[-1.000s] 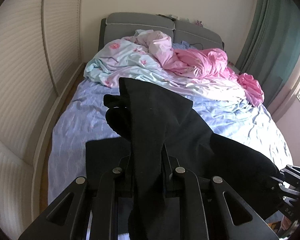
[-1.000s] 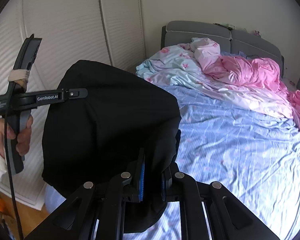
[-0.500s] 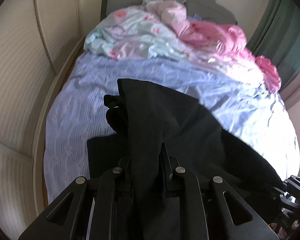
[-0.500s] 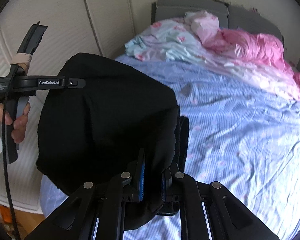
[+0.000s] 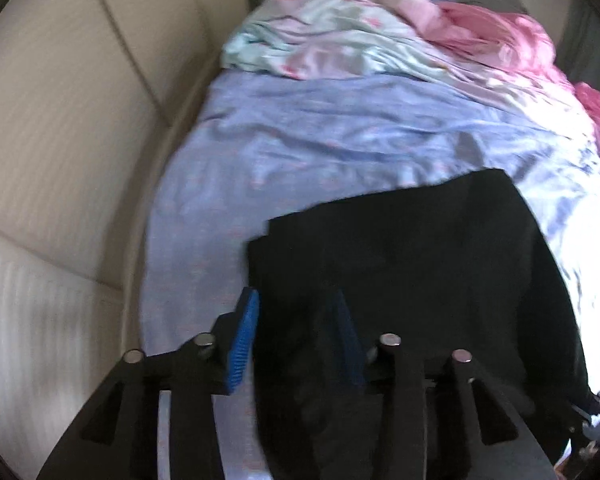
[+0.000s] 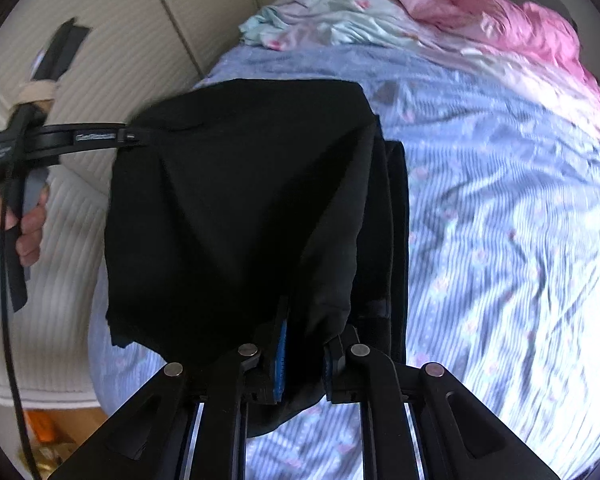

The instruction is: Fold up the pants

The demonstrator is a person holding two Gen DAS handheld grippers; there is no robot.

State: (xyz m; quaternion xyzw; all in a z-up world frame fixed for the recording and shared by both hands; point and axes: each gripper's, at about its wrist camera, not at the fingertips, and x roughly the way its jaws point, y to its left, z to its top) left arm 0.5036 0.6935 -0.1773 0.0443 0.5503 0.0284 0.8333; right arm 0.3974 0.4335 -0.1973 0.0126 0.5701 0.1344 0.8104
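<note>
Pants made of soft black cloth (image 5: 412, 264) lie mostly flat on the blue striped bed sheet (image 5: 308, 148), near the close end of the bed. They are set down here because the sheet is a wide, flat place to fold on, and the messy pink and flowery blanket (image 6: 440, 12) is pushed far away by the headboard. The left claw (image 5: 296, 332) is opening. Its blue pads (image 5: 242, 340) stand apart with black cloth between them, and the cloth looks loose, so I think it is letting go. The right claw (image 6: 306, 348) is opening just a little. It is narrow, with a bunch of black cloth between its pads, holding that edge up off the bed.
</note>
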